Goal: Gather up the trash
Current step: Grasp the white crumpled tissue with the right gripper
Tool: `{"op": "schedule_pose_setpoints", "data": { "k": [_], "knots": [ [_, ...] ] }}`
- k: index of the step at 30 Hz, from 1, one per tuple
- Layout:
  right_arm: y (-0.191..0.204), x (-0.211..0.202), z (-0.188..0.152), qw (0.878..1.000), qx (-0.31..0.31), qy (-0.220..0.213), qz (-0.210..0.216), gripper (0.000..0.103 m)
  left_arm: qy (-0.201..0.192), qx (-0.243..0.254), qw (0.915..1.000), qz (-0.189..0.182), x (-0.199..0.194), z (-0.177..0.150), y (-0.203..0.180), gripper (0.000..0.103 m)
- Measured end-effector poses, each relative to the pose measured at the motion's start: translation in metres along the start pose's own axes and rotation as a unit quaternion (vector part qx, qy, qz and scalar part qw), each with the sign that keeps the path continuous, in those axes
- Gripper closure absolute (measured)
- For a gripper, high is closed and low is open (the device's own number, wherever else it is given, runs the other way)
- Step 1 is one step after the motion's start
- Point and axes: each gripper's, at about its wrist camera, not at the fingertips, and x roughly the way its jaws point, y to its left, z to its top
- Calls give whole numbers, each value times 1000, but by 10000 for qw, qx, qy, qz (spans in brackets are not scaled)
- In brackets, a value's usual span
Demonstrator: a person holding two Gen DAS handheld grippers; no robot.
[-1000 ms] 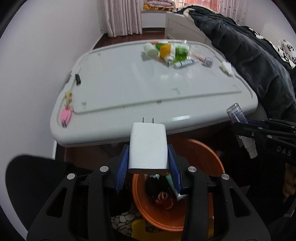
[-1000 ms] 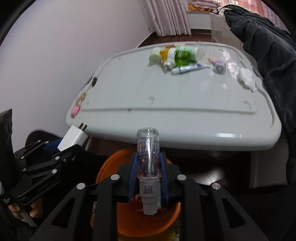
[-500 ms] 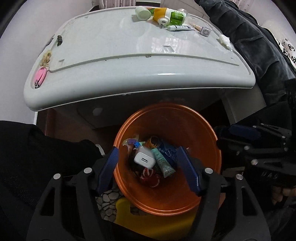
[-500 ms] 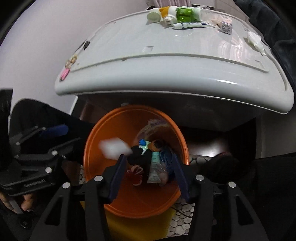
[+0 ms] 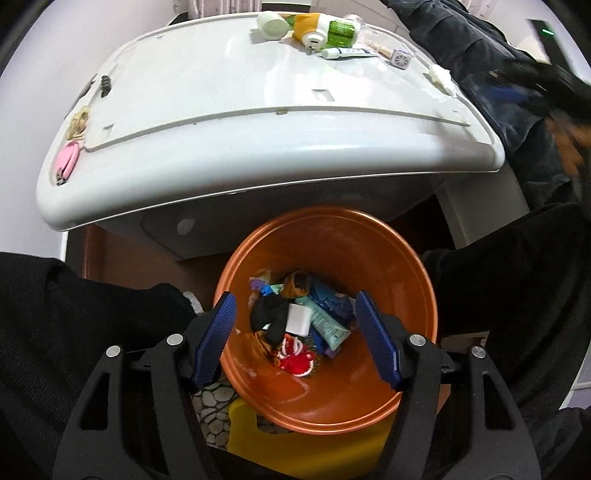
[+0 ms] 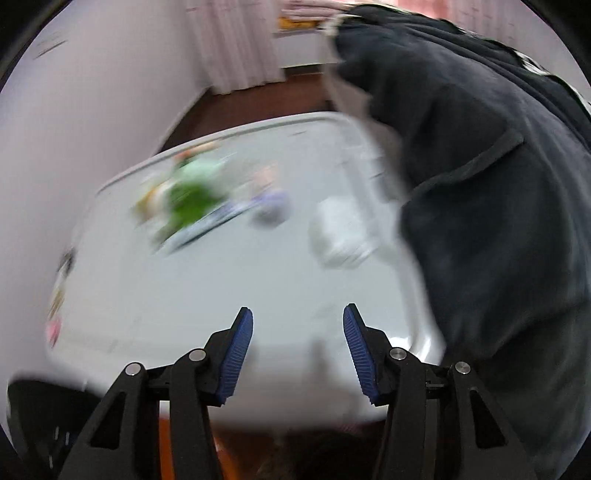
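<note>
My left gripper [image 5: 295, 341] is open and empty above the orange bin [image 5: 410, 280] that stands below the white table's [image 5: 258, 147] front edge. The white charger [image 5: 298, 319] lies in the bin among a teal tube [image 5: 327, 326], a red item and dark trash. My right gripper [image 6: 297, 354] is open and empty, raised over the table [image 6: 221, 295]; its view is blurred. On the table's far side lie a green bottle [image 5: 341, 33], an orange-and-white bottle [image 5: 312, 27], a white cap [image 5: 273, 26], a tube [image 5: 347, 52] and a crumpled tissue [image 5: 441, 77].
A pink nail clipper [image 5: 66, 162], a hair tie [image 5: 79, 123] and a black clip [image 5: 105, 84] lie at the table's left edge. A dark blanket [image 6: 498, 221] hangs along the table's right side. A yellow object [image 5: 295, 446] sits under the bin.
Both grippers opened over the bin and dropped the charger and the clear bottle. The right gripper has since swung up fast to face the table. The left stays above the bin.
</note>
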Motion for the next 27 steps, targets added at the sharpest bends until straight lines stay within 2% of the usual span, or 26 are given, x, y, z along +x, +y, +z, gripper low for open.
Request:
{"op": "schedule_pose_setpoints", "data": {
  "k": [2,5,9,10,12,13,14,17,18,22,24,27],
  "knots": [
    [-11,23,25,9997,113,48,-208,51,-27,32,10000,-32,0,1,-2,37],
    [-15,54,45,9992,164,237,-291,51,-93,82,9999,-60,-1,5,-3,37],
    [-17,97,53,9974,59,533,-478,51,-203,183,9996,2,-1,19,-5,37],
    [-15,101,53,9979,61,457,-464,50,-245,202,9995,58,0,25,-6,37],
    [-10,99,54,9984,15,452,-328,91,-326,206,9992,67,1,42,-8,37],
    [-9,96,55,9975,-50,404,-569,94,-385,192,9991,6,3,55,-10,36],
    [-11,94,54,9979,-22,372,-534,94,-432,186,9989,-35,6,63,-11,29],
    [-21,77,47,9985,417,368,-16,94,-682,220,9974,-81,15,101,-22,27],
    [-22,61,44,9978,555,230,298,94,-747,276,9968,-118,19,115,-25,27],
    [-11,12,23,9900,841,-147,1121,94,-964,278,9950,-5,37,170,-29,27],
    [4,-6,6,9875,759,-312,1348,94,-1027,148,9946,2,45,203,-24,27],
    [31,-14,-7,9879,494,-452,1398,94,-1196,-100,9928,69,51,248,-8,27]
  ]
}}
